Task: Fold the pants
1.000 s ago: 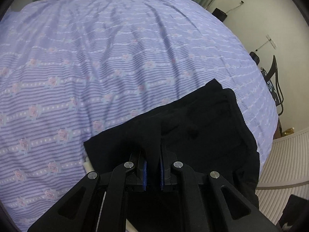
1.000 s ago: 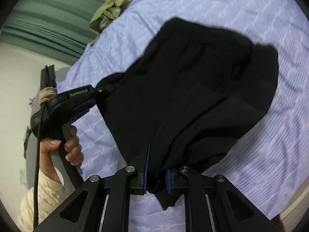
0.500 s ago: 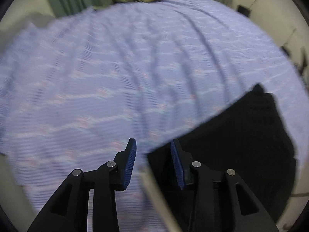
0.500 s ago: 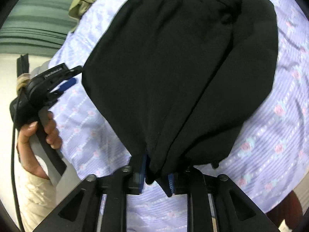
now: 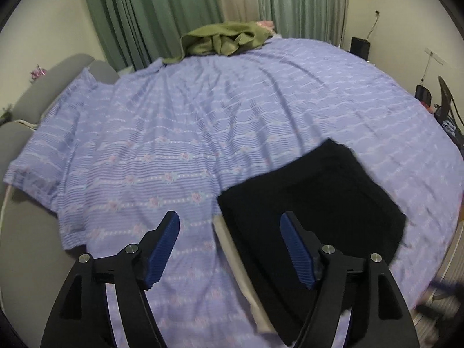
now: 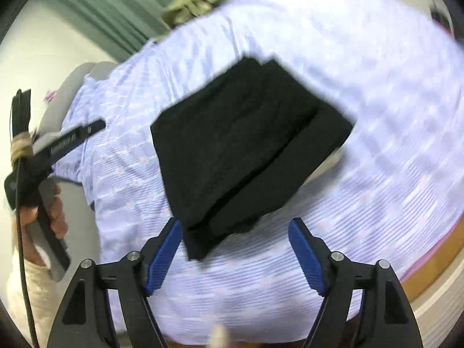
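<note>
Left gripper (image 5: 229,249): jaws opening, nothing between them. Right gripper (image 6: 235,253): jaws opening, clear of cloth. Pants (image 6: 246,148) lie folded, a compact black rectangle on the bed (image 5: 174,133). Release step looks done; next likely a tidy-up or withdrawal.

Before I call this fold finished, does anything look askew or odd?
Slightly: the black pants lie folded on the purple bedsheet, but the layers don't line up; one layer's edge juts past the other at the near corner.
</note>
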`<act>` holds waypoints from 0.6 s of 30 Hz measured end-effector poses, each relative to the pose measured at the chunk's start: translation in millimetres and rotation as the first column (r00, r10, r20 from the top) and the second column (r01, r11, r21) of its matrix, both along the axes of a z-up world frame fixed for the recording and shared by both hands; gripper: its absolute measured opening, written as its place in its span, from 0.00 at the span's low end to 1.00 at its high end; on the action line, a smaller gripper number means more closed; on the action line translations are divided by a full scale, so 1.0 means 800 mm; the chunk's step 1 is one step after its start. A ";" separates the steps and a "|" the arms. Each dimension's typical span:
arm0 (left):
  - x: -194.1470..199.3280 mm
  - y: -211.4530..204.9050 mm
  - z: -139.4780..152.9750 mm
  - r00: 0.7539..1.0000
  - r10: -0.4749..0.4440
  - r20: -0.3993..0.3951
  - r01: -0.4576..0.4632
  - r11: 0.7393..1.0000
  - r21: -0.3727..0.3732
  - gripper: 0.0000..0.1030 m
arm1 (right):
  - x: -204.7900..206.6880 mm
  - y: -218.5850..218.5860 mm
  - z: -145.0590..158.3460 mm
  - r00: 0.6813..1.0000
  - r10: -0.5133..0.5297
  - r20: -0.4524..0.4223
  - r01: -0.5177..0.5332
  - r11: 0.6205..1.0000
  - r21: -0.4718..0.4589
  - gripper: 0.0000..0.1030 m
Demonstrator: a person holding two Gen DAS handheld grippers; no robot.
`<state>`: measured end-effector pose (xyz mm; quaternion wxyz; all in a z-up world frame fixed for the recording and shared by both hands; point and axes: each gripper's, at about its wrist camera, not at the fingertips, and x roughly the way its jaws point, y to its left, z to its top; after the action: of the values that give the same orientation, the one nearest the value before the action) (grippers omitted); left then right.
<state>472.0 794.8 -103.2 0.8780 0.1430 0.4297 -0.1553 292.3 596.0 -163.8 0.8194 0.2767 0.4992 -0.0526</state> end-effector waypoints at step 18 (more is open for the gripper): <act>-0.325 -0.172 0.131 0.962 0.244 0.126 -0.226 0.964 -0.142 0.89 | -0.183 -0.235 0.173 0.924 0.315 0.217 -0.253 0.929 -0.272 0.82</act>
<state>212.2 657.4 1.3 0.9258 0.0458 0.3693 -0.0661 146.0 408.3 -25.6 0.9032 0.1049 0.4137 0.0442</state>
